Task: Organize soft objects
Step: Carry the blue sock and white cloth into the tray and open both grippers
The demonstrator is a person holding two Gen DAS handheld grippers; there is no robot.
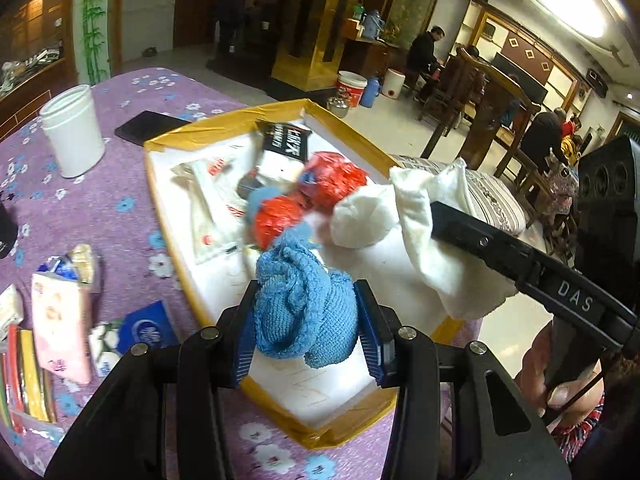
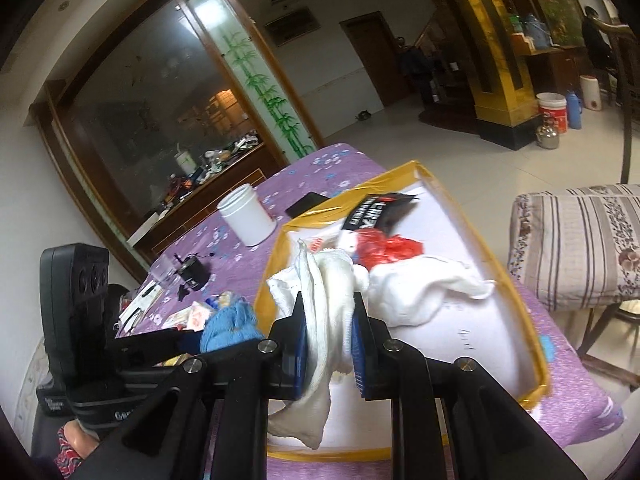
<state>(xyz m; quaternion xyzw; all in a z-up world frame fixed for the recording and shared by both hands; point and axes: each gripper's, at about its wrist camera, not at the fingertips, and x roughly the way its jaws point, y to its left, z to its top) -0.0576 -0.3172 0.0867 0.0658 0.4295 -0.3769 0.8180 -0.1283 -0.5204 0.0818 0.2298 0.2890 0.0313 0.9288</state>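
Note:
My left gripper [image 1: 306, 320] is shut on a bunched blue knitted cloth [image 1: 304, 300], held over the near end of a shallow white box with a yellow rim [image 1: 224, 124]. In the left wrist view my right gripper [image 1: 434, 220] comes in from the right, shut on a white cloth [image 1: 424, 216] above the box. The right wrist view shows that right gripper [image 2: 330, 344] clamped on the same white cloth [image 2: 324, 304], which hangs down below the pads. In the box lie red plastic bags [image 1: 332, 180], a second white cloth [image 2: 416, 288] and a black packet [image 1: 286, 140].
The box sits on a purple flowered tablecloth [image 1: 120, 200]. A white jar [image 1: 74, 130] and a black phone [image 1: 148, 126] stand behind it. Tissue packs [image 1: 60, 320] lie at the left. A striped cushioned chair [image 2: 580, 240] stands right of the table. People sit in the background.

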